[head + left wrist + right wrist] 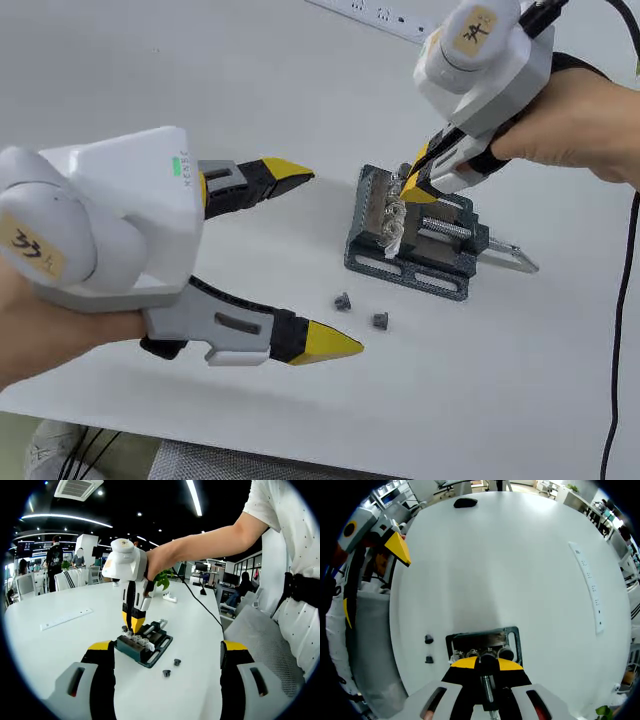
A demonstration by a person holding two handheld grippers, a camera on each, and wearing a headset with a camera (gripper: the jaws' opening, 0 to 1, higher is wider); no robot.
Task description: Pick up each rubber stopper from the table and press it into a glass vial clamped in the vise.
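- Right gripper (pixel 413 185) is down at the vise (pixel 452 272), with its yellow tips right on top of the row of glass vials (pixel 393 215) clamped in it.
- In the right gripper view its jaws are squeezed in close with a small dark piece between the tips. It looks like a rubber stopper (pixel 487 661), sitting directly over the middle vial (pixel 489 653).
- Left gripper (pixel 315 258) is hanging over the white table (pixel 250 80) to the left of the vise, jaws spread wide and nothing in them.
- Two loose stoppers (pixel 342 300) (pixel 380 320) are lying on the table just in front of the vise, close together but not touching.
- In the left gripper view those two sit ahead of the wide-apart jaws, roughly between them, and nearer than the vise.
- A white power strip (pixel 590 585) lies well off to the side.
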